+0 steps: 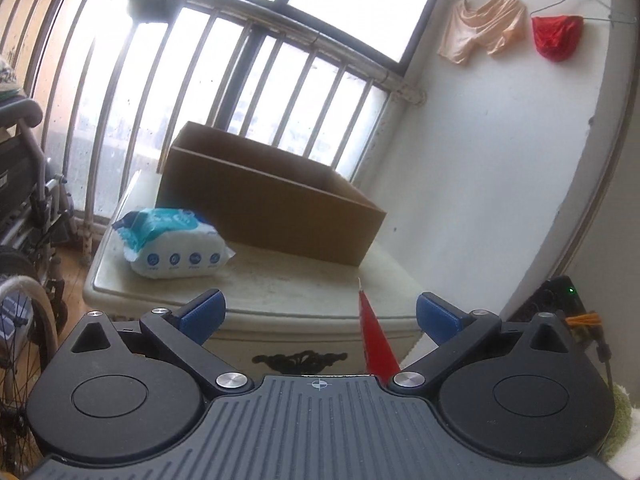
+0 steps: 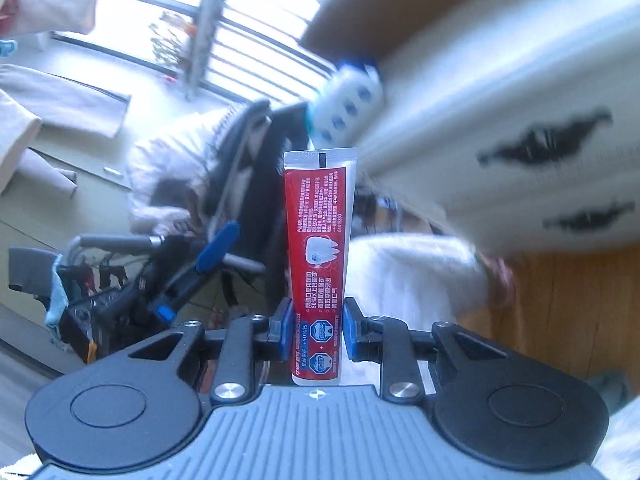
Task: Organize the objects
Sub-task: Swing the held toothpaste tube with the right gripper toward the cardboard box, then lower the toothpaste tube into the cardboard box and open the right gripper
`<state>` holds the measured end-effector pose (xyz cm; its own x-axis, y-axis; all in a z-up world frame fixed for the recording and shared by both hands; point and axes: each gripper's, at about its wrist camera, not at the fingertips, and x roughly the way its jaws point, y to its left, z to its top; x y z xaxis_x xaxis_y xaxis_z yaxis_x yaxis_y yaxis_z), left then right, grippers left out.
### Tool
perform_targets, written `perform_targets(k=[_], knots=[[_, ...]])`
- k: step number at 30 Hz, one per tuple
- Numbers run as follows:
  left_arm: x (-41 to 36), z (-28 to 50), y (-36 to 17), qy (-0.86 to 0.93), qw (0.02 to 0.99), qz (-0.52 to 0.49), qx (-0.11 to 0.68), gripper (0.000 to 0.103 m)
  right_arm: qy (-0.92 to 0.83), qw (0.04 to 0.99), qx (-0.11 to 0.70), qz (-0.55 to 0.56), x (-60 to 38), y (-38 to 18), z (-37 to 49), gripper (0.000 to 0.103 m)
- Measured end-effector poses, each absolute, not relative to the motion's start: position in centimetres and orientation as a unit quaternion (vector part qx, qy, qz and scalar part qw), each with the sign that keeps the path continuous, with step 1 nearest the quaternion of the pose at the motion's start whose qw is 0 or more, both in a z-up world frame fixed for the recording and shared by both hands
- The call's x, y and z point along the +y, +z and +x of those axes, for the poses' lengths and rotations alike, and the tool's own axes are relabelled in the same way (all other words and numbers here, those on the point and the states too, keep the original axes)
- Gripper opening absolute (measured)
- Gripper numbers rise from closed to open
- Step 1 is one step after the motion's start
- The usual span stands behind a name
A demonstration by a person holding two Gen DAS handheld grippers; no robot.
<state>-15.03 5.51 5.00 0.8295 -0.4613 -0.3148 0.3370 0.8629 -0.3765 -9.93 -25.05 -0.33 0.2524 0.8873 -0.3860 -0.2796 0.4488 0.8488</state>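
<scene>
My right gripper is shut on a red toothpaste tube, which sticks out forward between its blue pads; this view is tilted and blurred. The tube's end also shows in the left wrist view, between my left gripper's fingers but not held. My left gripper is open and empty, in front of a cream cabinet. On the cabinet top stand an open cardboard box and, to its left, a blue and white tissue pack. The tissue pack also shows in the right wrist view.
A wheelchair stands left of the cabinet by the barred window. A white wall with hung clothes is on the right. The cabinet's drawer front with dark handles fills the right wrist view's right side, above a wooden floor.
</scene>
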Motion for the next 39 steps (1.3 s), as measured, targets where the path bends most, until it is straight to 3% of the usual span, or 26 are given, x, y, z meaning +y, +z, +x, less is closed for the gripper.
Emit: perform_targets(k=[9, 22, 32, 39], knots=[[2.7, -10.3, 7.3, -0.252, 0.942, -0.106, 0.194, 0.102, 0.418, 0.750, 0.404, 0.316, -25.5, 4.4, -3.6, 0.028], [-1.4, 2.7, 11.0, -0.249, 0.945, -0.057, 0.205, 0.101, 0.424, 0.782, 0.363, 0.279, -23.5, 10.1, 10.5, 0.028], [-2.4, 13.8, 10.8, -0.212, 0.940, -0.041, 0.263, 0.098, 0.373, 0.799, 0.403, 0.246, -21.4, 10.1, 23.5, 0.028], [-1.2, 16.7, 8.6, -0.190, 0.930, -0.051, 0.309, 0.099, 0.303, 0.796, 0.495, 0.173, -18.7, 6.1, 30.7, 0.028]])
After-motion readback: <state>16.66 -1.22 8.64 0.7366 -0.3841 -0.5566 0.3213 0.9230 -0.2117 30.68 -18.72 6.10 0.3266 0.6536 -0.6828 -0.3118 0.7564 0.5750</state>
